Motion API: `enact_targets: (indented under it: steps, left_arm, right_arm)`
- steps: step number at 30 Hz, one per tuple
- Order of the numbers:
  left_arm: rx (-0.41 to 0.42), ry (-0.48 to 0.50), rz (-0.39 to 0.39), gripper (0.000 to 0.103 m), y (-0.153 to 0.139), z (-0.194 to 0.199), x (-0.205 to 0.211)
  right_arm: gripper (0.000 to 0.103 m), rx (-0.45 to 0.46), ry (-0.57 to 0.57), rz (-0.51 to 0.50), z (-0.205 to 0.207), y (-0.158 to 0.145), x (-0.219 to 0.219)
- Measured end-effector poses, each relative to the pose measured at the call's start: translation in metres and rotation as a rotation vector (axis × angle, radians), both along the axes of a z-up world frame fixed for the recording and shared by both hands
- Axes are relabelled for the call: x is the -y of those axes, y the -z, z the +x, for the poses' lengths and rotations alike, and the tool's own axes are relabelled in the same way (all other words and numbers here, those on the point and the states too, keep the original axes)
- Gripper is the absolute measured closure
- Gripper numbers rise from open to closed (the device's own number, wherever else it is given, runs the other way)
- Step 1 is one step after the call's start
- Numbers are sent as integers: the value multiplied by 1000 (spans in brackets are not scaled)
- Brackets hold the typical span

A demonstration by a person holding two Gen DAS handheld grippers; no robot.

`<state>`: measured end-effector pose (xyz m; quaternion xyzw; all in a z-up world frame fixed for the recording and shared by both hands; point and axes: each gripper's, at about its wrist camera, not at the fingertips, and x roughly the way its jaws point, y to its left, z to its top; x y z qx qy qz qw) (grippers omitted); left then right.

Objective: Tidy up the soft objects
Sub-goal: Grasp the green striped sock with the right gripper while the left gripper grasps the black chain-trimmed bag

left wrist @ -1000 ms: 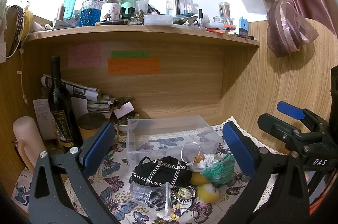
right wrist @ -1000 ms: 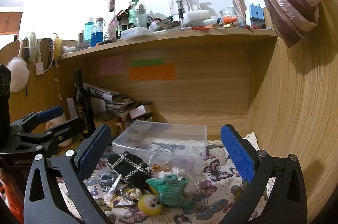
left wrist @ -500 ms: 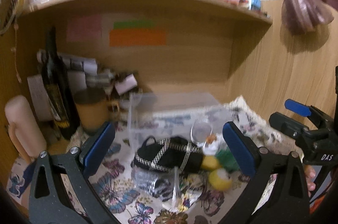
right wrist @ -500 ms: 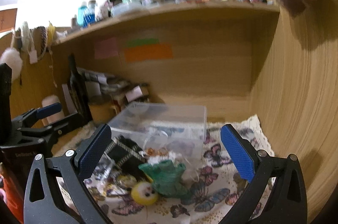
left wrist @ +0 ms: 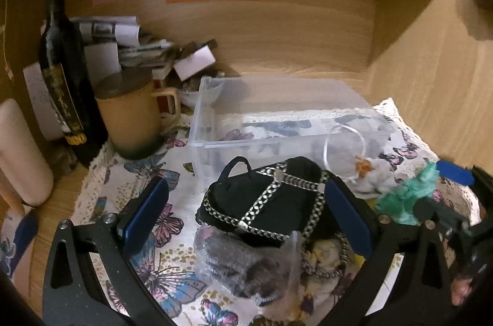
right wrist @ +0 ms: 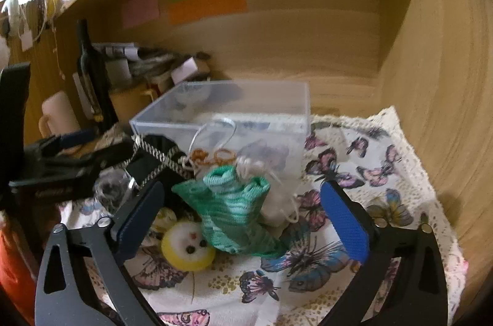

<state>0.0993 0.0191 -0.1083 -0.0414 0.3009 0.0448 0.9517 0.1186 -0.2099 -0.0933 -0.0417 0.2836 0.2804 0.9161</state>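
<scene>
A pile of soft things lies on the butterfly cloth (right wrist: 363, 159) in front of a clear plastic box (left wrist: 277, 110). My left gripper (left wrist: 246, 218) is open, its pads on either side of a black pouch with a silver chain (left wrist: 265, 203); a clear bag of grey fluff (left wrist: 243, 261) lies just below. My right gripper (right wrist: 243, 221) is open around a green knitted piece (right wrist: 231, 215), with a yellow round plush (right wrist: 188, 246) and a white drawstring pouch (right wrist: 277, 203) beside it. The box (right wrist: 231, 107) holds no soft things.
A dark wine bottle (left wrist: 61, 73), a tan lidded mug (left wrist: 135, 113) and a pale pink cylinder (left wrist: 18, 153) stand at the left. Papers and small boxes (left wrist: 148, 49) lie behind them. Wooden walls close in at the back and right.
Both grippers have moved down and forward onto the pile. The left now straddles the black pouch and the right straddles the green knitted piece. Both stay open.
</scene>
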Motion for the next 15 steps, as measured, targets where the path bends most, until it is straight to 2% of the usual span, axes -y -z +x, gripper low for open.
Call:
enact_targets:
  steps: [2,7,9,11,15]
  left_arm:
    - [-30,6,-20,14,6,8,-4]
    - [-85,34,-59,33,20,19,-8]
    - [-85,33,-51,41,22,19,-7]
    - [-86,35,-53,55,23,19,-7]
    - [-56,34,-66,67,20,14,-9]
  right_arm:
    - [13,-23,-10,-11,5,6,-4]
    - [36,-73,-30,-10,12,16,-5]
    - [54,-77,-36,-7,11,18,-4]
    - [65,-86,-59,5,11,18,-3]
    - [78,-58,-61,-10,6,17,-5]
